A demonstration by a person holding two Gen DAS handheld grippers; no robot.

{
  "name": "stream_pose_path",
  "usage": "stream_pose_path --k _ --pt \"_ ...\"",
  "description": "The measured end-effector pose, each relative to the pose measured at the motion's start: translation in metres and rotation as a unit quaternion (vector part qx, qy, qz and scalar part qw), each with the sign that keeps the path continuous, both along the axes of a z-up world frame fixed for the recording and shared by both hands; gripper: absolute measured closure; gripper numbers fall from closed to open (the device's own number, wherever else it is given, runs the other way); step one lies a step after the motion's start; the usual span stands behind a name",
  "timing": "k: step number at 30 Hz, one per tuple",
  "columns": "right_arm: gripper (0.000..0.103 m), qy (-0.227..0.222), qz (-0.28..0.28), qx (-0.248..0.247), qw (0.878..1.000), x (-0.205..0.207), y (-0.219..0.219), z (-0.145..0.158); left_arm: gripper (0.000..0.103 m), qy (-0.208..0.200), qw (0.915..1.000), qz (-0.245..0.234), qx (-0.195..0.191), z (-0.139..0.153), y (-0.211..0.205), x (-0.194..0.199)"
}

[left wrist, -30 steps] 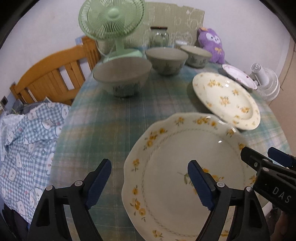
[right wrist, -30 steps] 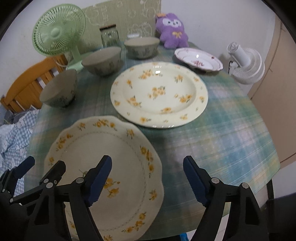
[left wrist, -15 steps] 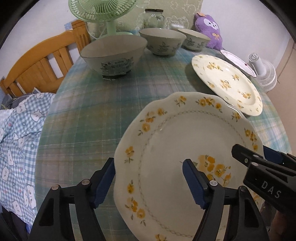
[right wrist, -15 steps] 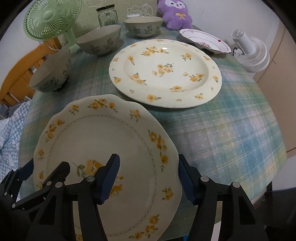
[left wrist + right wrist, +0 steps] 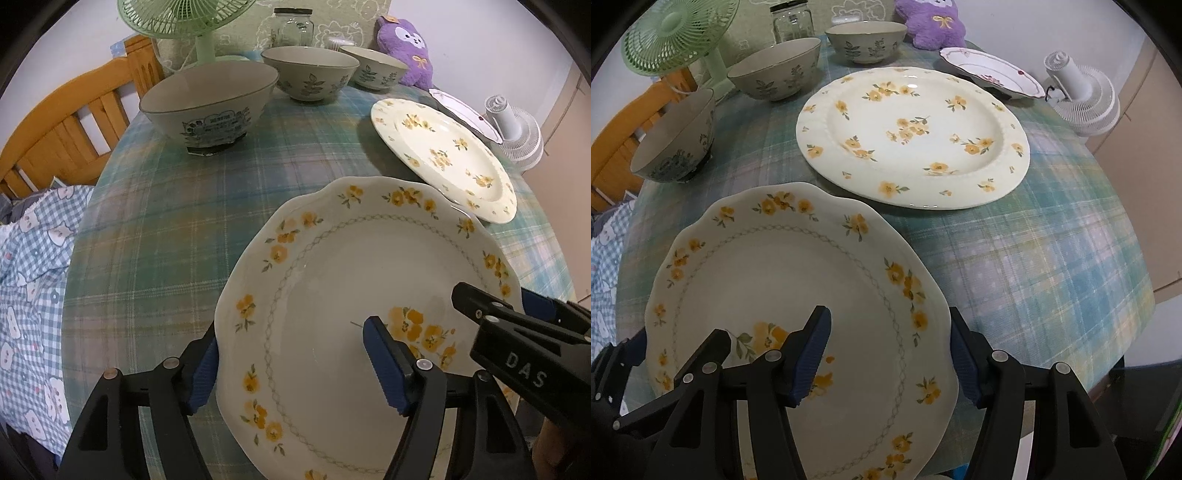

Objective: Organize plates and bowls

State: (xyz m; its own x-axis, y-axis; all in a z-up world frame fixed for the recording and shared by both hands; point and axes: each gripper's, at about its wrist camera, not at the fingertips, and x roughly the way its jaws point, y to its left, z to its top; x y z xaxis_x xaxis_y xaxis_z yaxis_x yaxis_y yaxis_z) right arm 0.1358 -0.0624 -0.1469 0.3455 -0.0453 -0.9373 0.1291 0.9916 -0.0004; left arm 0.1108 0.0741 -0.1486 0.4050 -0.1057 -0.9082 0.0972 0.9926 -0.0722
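Note:
A scalloped white plate (image 5: 351,258) with yellow flowers lies at the near edge of the plaid table. My left gripper (image 5: 291,343) is shut on its left rim, with the outer pad against the edge and the inner pad on the plate's face. My right gripper (image 5: 886,332) holds the right rim (image 5: 934,295) the same way. A larger round flowered plate (image 5: 912,129) lies just behind. A small red-trimmed plate (image 5: 990,70) sits at the far right. Three grey leaf-patterned bowls (image 5: 210,99) (image 5: 310,74) (image 5: 373,66) stand along the far left.
A green fan (image 5: 184,14), a glass jar (image 5: 291,22) and a purple plush toy (image 5: 406,48) line the back of the table. A white fan (image 5: 517,129) stands off the right side. A wooden frame (image 5: 55,129) and checked bedding (image 5: 29,295) are on the left.
Both grippers have dropped onto the scalloped plate and tipped further down. Their jaws have narrowed from standing wide above it to clasping its left and right rims.

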Motion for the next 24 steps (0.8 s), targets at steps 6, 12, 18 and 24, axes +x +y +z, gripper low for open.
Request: stream_pose_path --k 6,12,18,24 --pt "0.037 -0.002 -0.007 -0.004 1.0 -0.003 -0.003 0.016 0.03 0.001 1.0 -0.007 -0.006 0.015 -0.003 -0.002" --pt "0.038 -0.005 -0.02 -0.013 1.0 -0.008 -0.016 0.031 0.036 -0.007 0.9998 -0.013 -0.011 0.031 -0.012 -0.002" --pt "0.04 -0.002 -0.036 -0.004 0.999 -0.01 -0.042 0.033 0.042 -0.007 0.9998 -0.018 -0.004 0.037 -0.032 0.002" --pt "0.04 -0.004 -0.025 -0.001 1.0 -0.005 -0.075 0.032 0.047 0.006 1.0 -0.005 0.002 0.032 -0.061 0.006"
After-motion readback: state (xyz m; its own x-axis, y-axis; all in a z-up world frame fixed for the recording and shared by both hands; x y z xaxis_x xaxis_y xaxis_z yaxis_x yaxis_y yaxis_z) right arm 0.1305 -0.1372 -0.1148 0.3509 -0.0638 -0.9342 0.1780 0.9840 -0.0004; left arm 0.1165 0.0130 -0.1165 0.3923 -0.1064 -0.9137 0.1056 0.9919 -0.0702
